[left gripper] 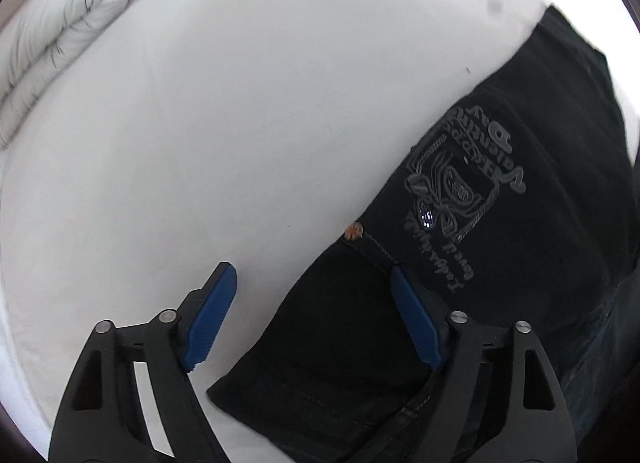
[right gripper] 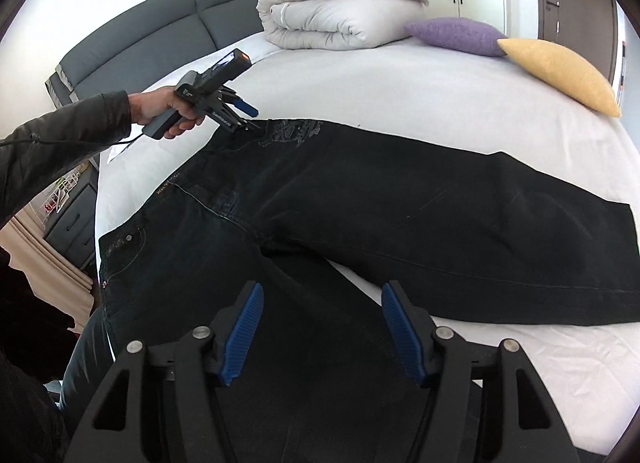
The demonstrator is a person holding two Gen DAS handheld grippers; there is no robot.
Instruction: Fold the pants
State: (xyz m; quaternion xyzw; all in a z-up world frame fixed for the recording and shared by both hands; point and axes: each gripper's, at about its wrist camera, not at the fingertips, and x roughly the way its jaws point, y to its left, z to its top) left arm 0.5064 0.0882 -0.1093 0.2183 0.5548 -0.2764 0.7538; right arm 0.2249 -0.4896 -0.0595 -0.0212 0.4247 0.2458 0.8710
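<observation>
Black jeans (right gripper: 360,199) lie spread flat on the white bed (right gripper: 400,103), waistband to the left, legs splayed to the right and toward me. A grey print (left gripper: 460,191) marks the far hip, beside a copper rivet (left gripper: 354,230). My left gripper (left gripper: 314,319) is open, low over the far waistband corner; its right finger (left gripper: 416,323) is over the cloth, its left finger (left gripper: 212,319) over the sheet. It also shows in the right wrist view (right gripper: 246,117). My right gripper (right gripper: 322,333) is open and empty above the near leg.
A folded white duvet (right gripper: 332,19) sits at the head of the bed, with a purple cushion (right gripper: 456,35) and a yellow cushion (right gripper: 560,71) to its right. A grey headboard (right gripper: 160,27) stands behind. Drawers (right gripper: 72,227) stand left of the bed.
</observation>
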